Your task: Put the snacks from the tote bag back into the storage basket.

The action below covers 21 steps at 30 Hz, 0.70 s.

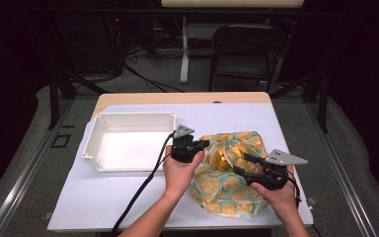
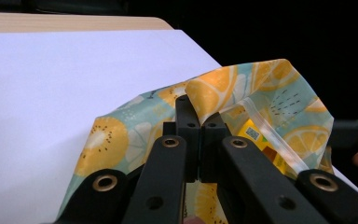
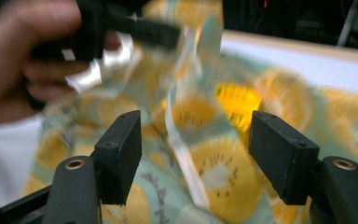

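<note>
Between left fingers (image 2: 199, 140) clamped, fruit-print bag (image 1: 229, 173) edge, right fingers (image 3: 196, 158) apart before it

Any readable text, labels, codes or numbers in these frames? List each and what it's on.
None can be read.
Yellow packet inside the fruit-print bag: a small white code label, too small to read.
Fruit-print bag, right gripper view: dark scribbled marks in the pattern, blurred, unreadable.
White bin and white table cover: no lettering visible.
</note>
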{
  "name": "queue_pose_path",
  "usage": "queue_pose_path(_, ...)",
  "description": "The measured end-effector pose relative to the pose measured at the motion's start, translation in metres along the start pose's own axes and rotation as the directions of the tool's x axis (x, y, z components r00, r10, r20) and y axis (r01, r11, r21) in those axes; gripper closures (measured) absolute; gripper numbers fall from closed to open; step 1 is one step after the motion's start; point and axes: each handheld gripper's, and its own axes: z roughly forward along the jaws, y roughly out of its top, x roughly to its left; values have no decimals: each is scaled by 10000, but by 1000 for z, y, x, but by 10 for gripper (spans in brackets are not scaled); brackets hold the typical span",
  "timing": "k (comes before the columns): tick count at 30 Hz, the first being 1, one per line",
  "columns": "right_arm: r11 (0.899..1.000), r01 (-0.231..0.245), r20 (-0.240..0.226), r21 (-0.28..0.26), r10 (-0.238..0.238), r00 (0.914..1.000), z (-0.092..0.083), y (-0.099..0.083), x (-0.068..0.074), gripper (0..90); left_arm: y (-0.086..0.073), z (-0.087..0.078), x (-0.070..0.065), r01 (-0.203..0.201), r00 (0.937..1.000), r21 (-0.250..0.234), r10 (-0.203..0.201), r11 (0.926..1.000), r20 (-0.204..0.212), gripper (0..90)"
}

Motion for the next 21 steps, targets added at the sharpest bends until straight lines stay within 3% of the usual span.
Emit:
queue_pose_path(3, 9960, 262, 455, 858, -302, 9985, 10, -9, -1, 451, 1, 0, 4, 75, 9999, -6, -75, 10000, -137, 900)
queue_pose_path(6, 9938, 106, 965, 1107, -213, 9951, 10, -12, -6, 713, 2, 1, 7, 153, 9997, -18, -153, 9999, -205, 900)
queue_pose_path(9, 9925, -51, 973, 1220, -69, 9952, 5, -12, -14, 887, 2, 1, 8, 100, 9997, 5, -100, 10000, -229, 900)
queue_pose_path(14, 9984, -448, 1593, 359, 385, 9865, -9, -2, -28, 900, -4, 6, 4, -154, 9989, 228, 163, 9996, -434, 900)
queue_pose_path(15, 9981, -607, 1733, -72, 611, 9830, -10, 0, -31, 900, -5, 8, 4, -196, 9986, 304, 211, 9993, -491, 900)
queue_pose_path(17, 9951, -885, 1961, -437, 954, 9759, -8, 4, -37, 900, -9, 14, 2, -359, 9968, 530, 396, 9980, -698, 900)
queue_pose_path(21, 9908, -1332, 2308, -242, 1352, 9636, 10, 3, -50, 900, -23, 28, -3, -880, 9890, 1079, 998, 9903, -1088, 898)
